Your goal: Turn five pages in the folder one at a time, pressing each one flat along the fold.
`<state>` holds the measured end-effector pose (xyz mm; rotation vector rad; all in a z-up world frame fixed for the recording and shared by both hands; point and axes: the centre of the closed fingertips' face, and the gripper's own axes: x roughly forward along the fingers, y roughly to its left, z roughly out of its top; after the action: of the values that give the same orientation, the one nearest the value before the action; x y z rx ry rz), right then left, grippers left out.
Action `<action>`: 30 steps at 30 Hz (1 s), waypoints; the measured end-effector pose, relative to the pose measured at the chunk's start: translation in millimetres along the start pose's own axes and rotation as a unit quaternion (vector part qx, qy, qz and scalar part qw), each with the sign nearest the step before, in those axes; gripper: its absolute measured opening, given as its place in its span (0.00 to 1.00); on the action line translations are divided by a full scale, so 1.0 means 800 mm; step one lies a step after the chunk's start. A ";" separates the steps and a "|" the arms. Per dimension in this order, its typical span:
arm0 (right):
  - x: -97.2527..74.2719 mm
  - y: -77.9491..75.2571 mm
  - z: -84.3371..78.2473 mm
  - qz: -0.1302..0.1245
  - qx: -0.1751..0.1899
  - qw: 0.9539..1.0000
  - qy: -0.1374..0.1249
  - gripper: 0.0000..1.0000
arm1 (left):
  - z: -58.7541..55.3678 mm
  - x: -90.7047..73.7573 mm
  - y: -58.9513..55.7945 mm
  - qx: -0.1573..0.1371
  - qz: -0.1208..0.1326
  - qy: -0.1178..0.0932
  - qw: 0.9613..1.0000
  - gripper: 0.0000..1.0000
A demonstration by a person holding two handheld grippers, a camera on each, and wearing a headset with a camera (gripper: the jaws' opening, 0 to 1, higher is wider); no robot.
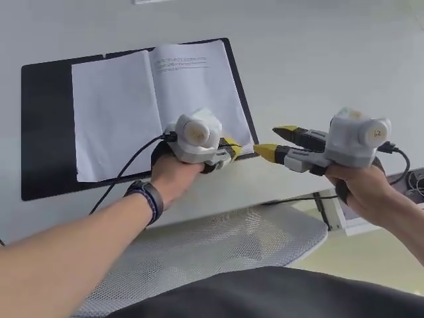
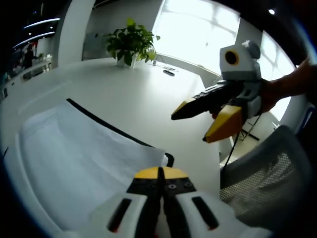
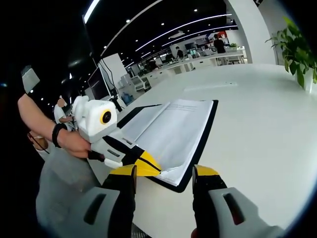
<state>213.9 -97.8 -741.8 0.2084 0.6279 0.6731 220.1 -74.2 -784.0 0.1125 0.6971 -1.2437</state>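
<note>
The black folder [image 1: 46, 132] lies open on the white table, its white pages [image 1: 192, 86] spread flat and a few lines of print at the top of the right page. My left gripper [image 1: 233, 150] is shut, yellow tips together, at the lower right corner of the right page [image 2: 89, 158]; I see nothing between its jaws [image 2: 159, 173]. My right gripper [image 1: 275, 140] hangs open just right of the folder, off the table's front edge, pointing left toward the left gripper. In the right gripper view its jaws [image 3: 164, 172] stand apart before the folder [image 3: 173, 129] and the left gripper [image 3: 143, 163].
A grey mesh chair [image 1: 218, 245] sits below the table's front edge. A potted plant [image 2: 130, 42] stands far back on the table. Cables [image 1: 411, 179] hang at the right. The table [image 1: 318, 59] around the folder is bare white.
</note>
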 end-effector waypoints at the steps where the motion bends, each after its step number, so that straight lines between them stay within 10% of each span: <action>1: 0.002 0.000 -0.002 0.001 0.000 1.000 0.002 0.43 | -0.001 0.000 0.000 0.002 -0.002 0.001 1.000 0.00; 11: 0.009 0.005 -0.008 0.006 0.005 1.000 0.010 0.41 | -0.011 0.011 -0.002 0.035 -0.002 0.019 0.999 0.00; 13: 0.006 0.002 -0.009 0.003 0.007 1.000 0.010 0.41 | -0.006 0.010 0.001 0.078 0.006 0.016 0.997 0.01; 19: 0.002 -0.001 -0.010 -0.001 0.011 1.000 0.007 0.40 | -0.010 0.018 0.017 0.120 0.045 0.032 0.991 0.34; 30: -0.005 -0.005 -0.008 -0.008 0.011 1.000 0.002 0.39 | -0.009 0.021 0.020 0.120 0.002 0.024 0.992 0.20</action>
<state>209.2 -103.5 -746.6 0.2232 0.6404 0.6514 234.0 -79.7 -803.2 0.3428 0.5850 -1.3205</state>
